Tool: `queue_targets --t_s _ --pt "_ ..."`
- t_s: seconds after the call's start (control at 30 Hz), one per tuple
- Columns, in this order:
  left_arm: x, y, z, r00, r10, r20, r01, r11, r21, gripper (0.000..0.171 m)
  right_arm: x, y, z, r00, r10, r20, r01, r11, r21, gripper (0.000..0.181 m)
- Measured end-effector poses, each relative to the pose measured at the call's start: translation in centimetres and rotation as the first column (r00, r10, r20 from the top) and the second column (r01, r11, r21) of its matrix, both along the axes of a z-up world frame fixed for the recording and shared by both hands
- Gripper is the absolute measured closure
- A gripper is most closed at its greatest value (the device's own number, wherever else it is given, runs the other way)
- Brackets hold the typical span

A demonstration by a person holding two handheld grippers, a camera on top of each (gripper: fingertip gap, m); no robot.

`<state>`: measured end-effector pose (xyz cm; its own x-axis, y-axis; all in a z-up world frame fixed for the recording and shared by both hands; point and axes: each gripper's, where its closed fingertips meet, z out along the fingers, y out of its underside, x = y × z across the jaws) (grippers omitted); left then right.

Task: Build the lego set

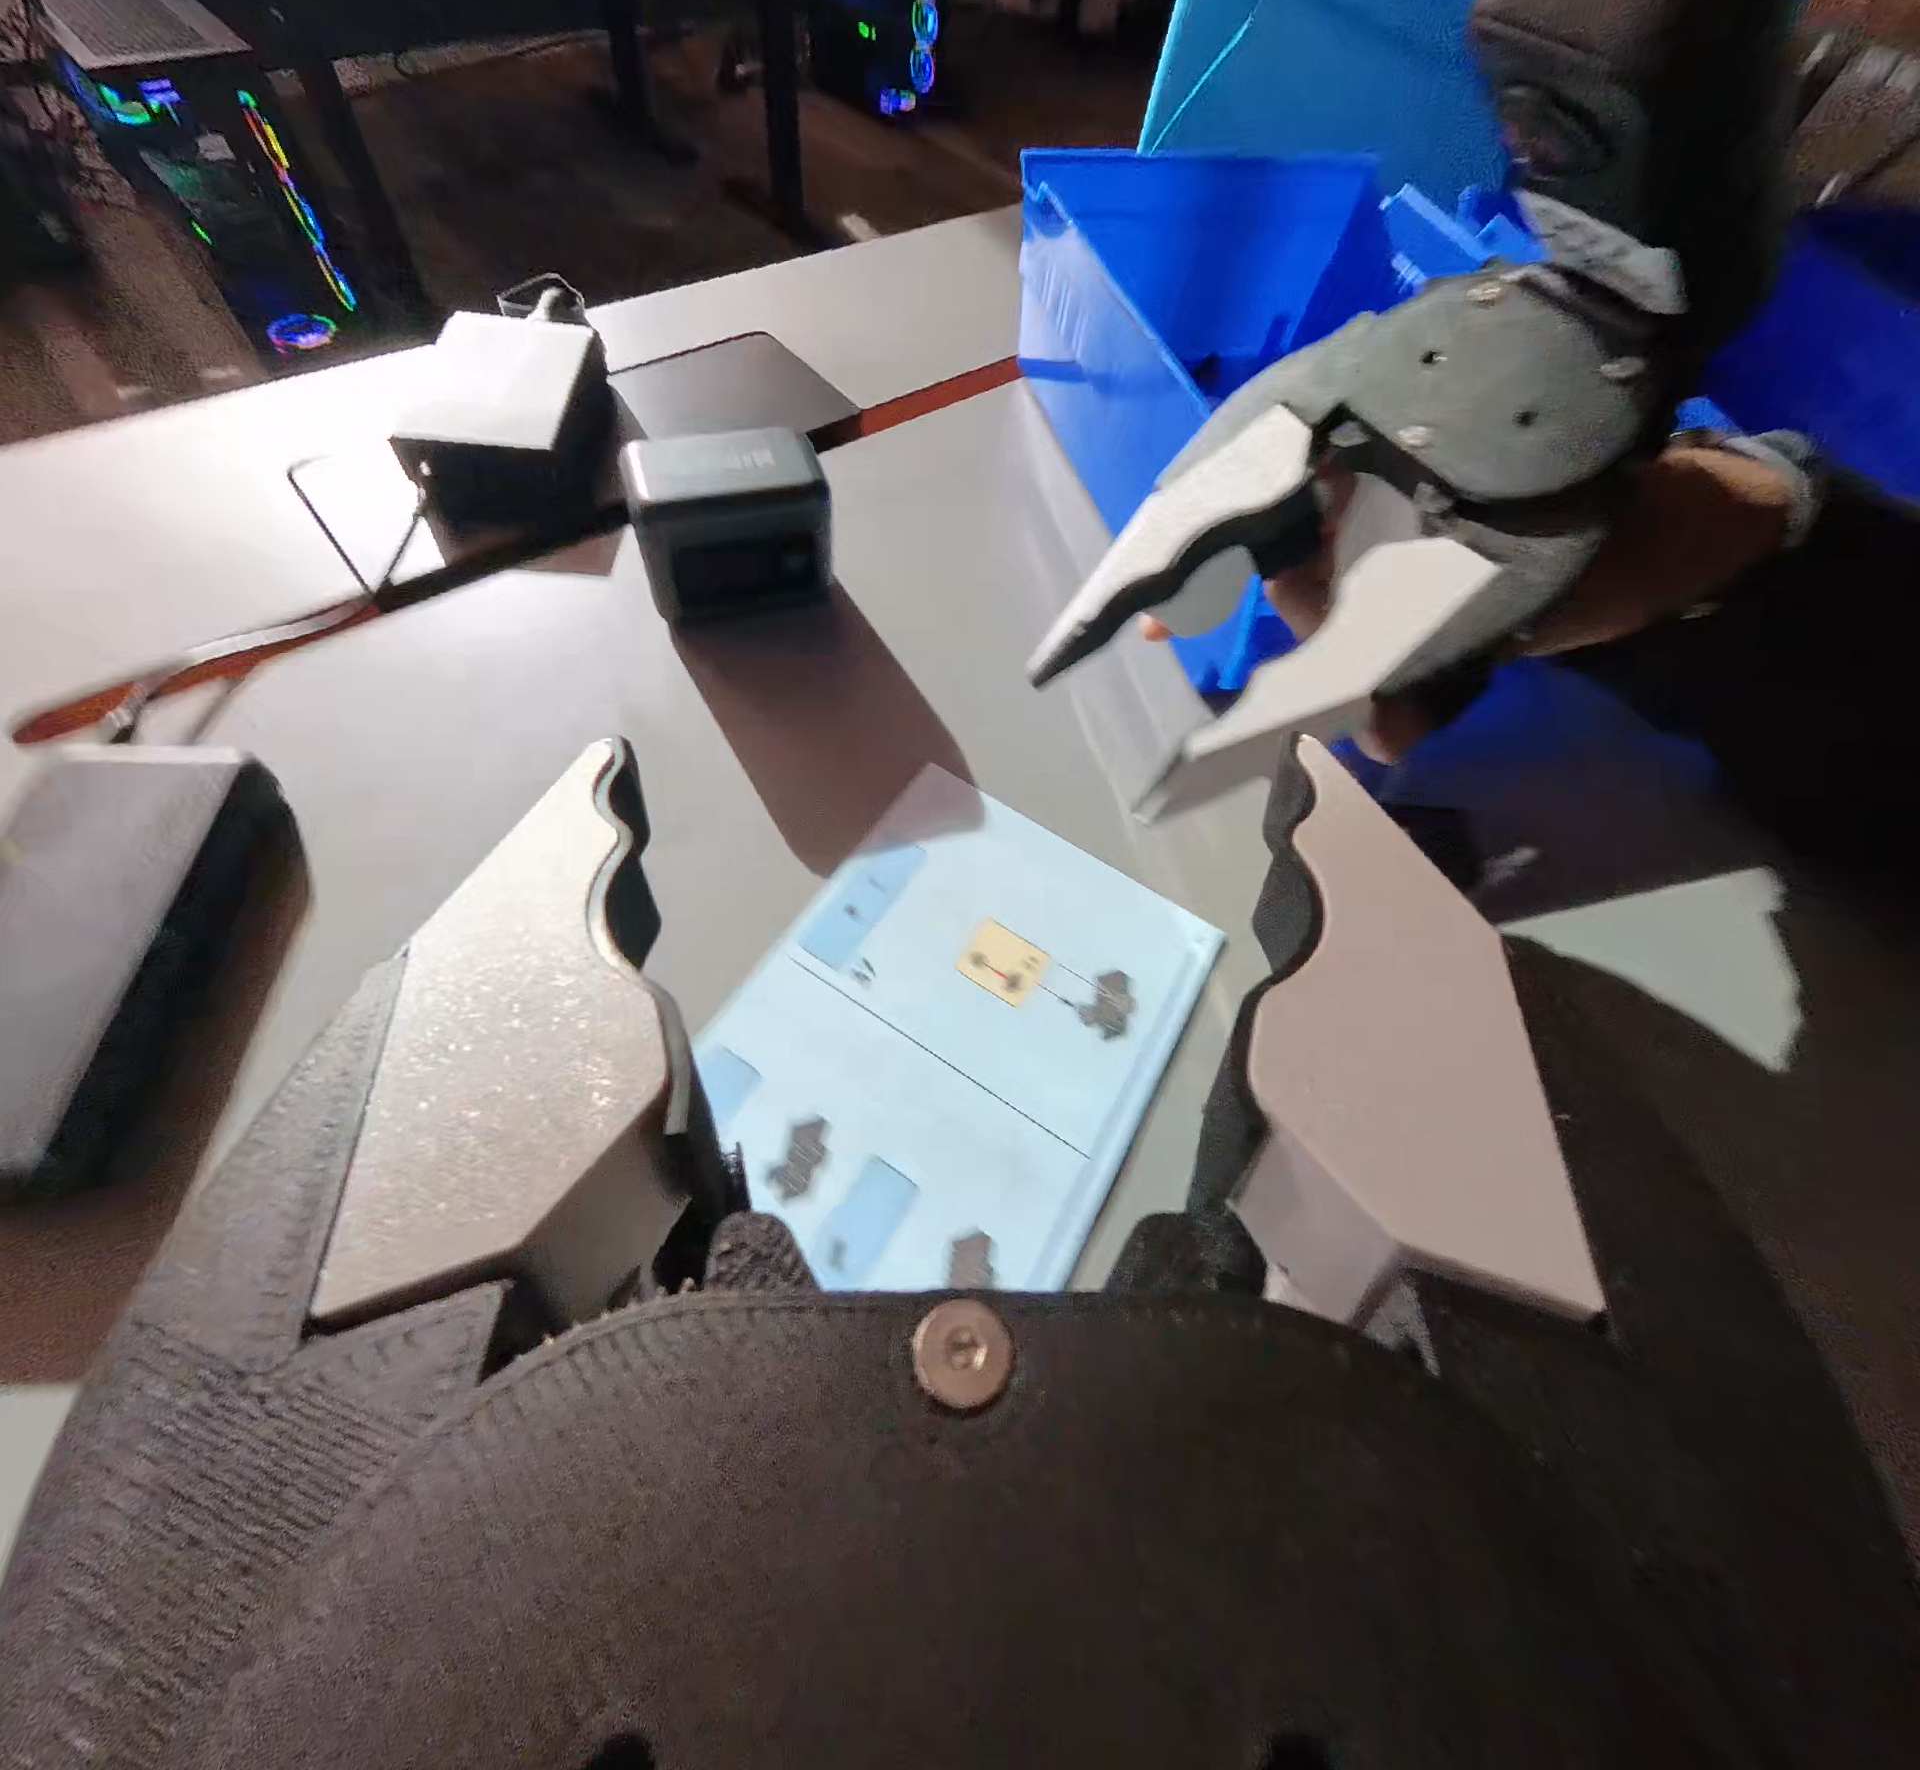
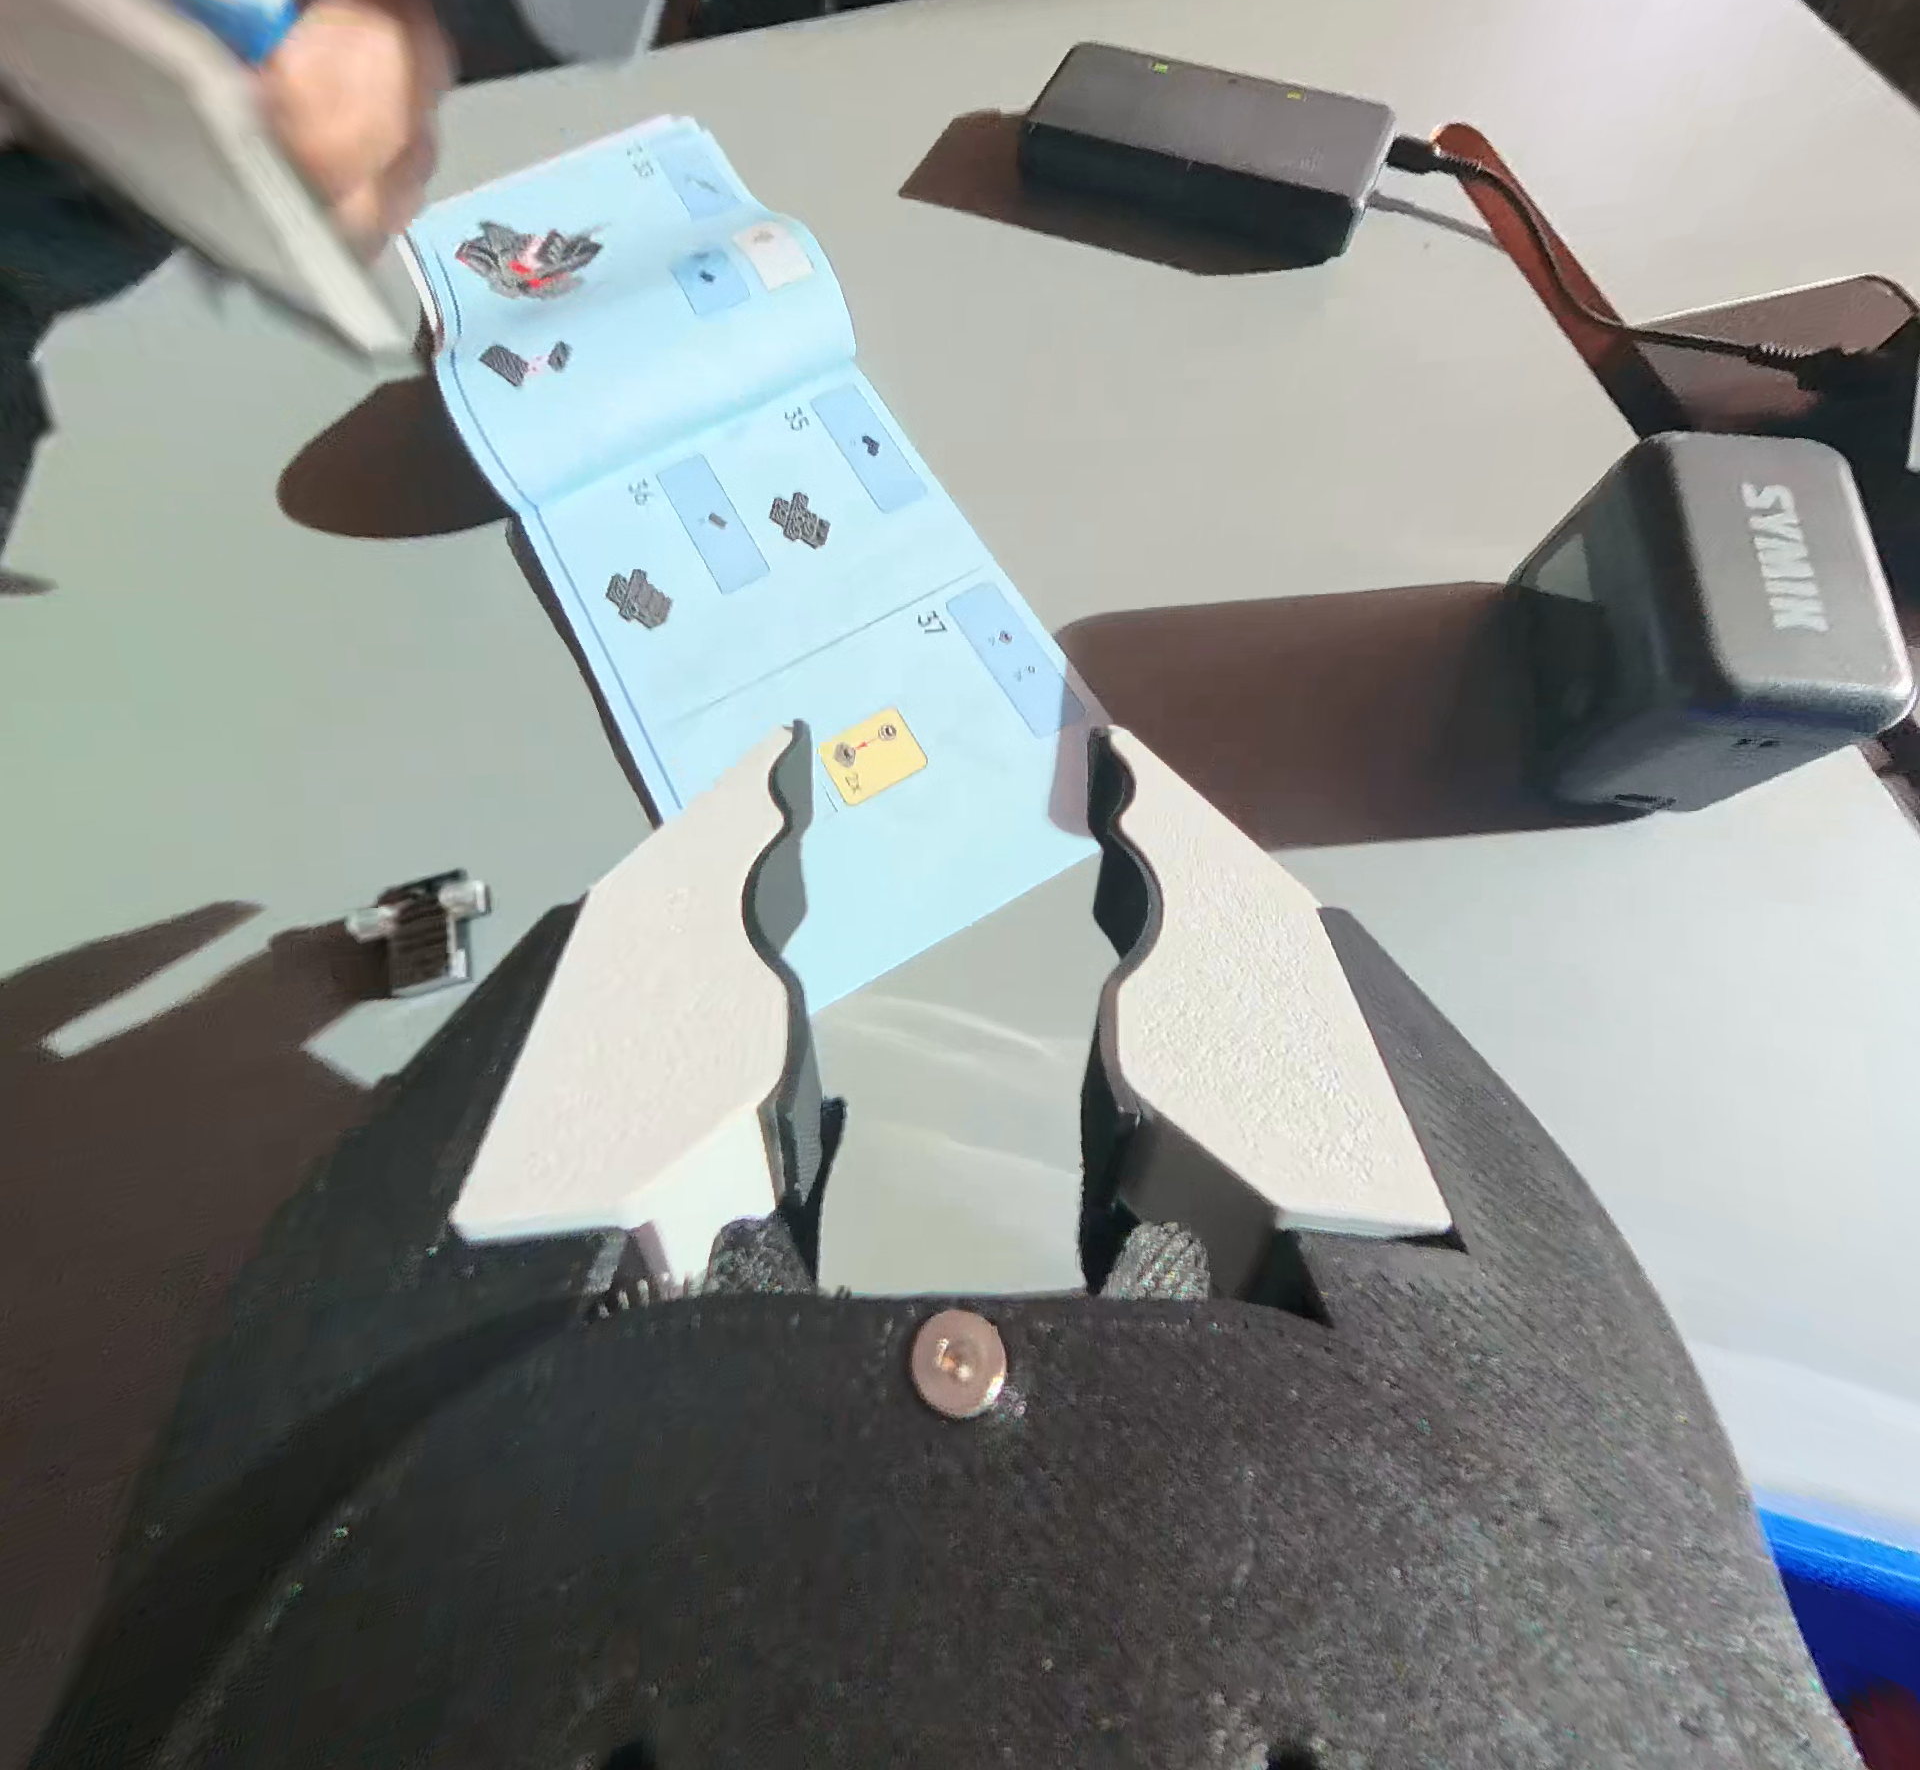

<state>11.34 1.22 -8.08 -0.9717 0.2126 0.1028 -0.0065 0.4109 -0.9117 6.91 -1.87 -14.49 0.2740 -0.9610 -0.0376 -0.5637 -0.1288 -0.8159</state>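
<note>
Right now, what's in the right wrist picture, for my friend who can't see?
The open right gripper hovers, holding nothing, over a blue booklet lying open on a grey table. A small black lego piece sits to its left.

Grey table (image 2: pixel 1299 432) carries the non-task items. Black cube (image 2: pixel 1714 619), white lettering on top, sits near the right edge in the right wrist view. Flat black box (image 2: pixel 1205 146) lies beyond the cube, cable at its right end; brown strap (image 2: pixel 1538 234) runs between the two. White adapter (image 1: pixel 509 416) sits just left of the cube in the left wrist view. Blue bin (image 1: pixel 1164 297) stands right of the cube. Lit computer towers (image 1: pixel 883 6) stand on the floor beyond the table.
</note>
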Motion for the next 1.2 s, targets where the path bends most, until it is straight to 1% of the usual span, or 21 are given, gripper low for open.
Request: queue_targets --t_s 0.03,0.1,0.17,0.2,0.27,0.37,0.5,0.57,0.73,1.0,1.13,1.2 --pt "0.1 -1.6 -0.2 0.998 -0.031 0.046 0.03 0.999 0.027 0.054 -0.2 0.2 -0.1 1.0 0.014 0.006 -0.014 1.0 0.001 0.127" --pt "-0.4 -4.1 -1.8 0.991 -0.122 0.054 0.115 0.986 0.123 0.056 -0.8 0.7 -0.2 0.999 0.03 0.011 -0.03 0.999 0.011 0.129" --pt "-0.6 -5.4 -4.2 0.987 -0.154 0.048 0.14 0.966 0.216 0.055 -1.4 0.9 -0.6 1.0 0.027 0.009 -0.027 1.0 -0.003 0.129" --pt "-0.8 -5.8 -5.2 0.986 -0.163 0.046 0.148 0.962 0.231 0.055 -1.7 0.9 -0.7 1.0 0.027 0.016 -0.027 1.0 -0.012 0.129" --pt "-1.5 -5.7 -7.0 0.983 -0.183 0.029 0.168 0.948 0.271 0.055 -2.2 1.3 -0.6 0.999 0.044 0.03 -0.044 0.999 -0.02 0.129" --pt "-1.5 -5.2 -9.1 0.975 -0.206 0.086 0.166 0.926 0.339 0.055 -2.6 1.3 -1.5 0.999 0.049 -0.012 -0.049 0.997 -0.055 0.129" --pt "-2.8 -4.5 -11.1 0.955 -0.281 0.097 0.219 0.885 0.411 0.059 -2.6 1.3 -2.2 0.998 0.042 -0.04 -0.045 0.996 -0.076 0.129" --pt "-3.0 -4.3 -11.9 0.952 -0.29 0.097 0.221 0.872 0.437 0.062 -2.6 1.2 -2.1 0.998 0.039 -0.039 -0.042 0.996 -0.073 0.129" --pt "-3.2 -4.4 -12.9 0.957 -0.286 0.048 0.233 0.859 0.455 0.07 -2.5 1.2 -2.1 0.999 0.037 -0.04 -0.039 0.998 -0.046 0.129" --pt "-3.3 -4.4 -13.4 0.951 -0.299 0.074 0.234 0.857 0.458 0.077 -2.3 1.2 -2.2 0.999 0.04 -0.037 -0.041 0.998 -0.039 0.13" --pt "-3.4 -4.2 -13.4 0.949 -0.308 0.073 0.243 0.856 0.456 0.087 -2.3 1.1 -2.2 0.999 0.038 -0.034 -0.039 0.998 -0.04 0.131" --pt "-3.4 -4.2 -13.4 0.948 -0.309 0.081 0.24 0.857 0.456 0.088 -2.3 1.1 -2.2 0.999 0.038 -0.034 -0.04 0.998 -0.044 0.131"
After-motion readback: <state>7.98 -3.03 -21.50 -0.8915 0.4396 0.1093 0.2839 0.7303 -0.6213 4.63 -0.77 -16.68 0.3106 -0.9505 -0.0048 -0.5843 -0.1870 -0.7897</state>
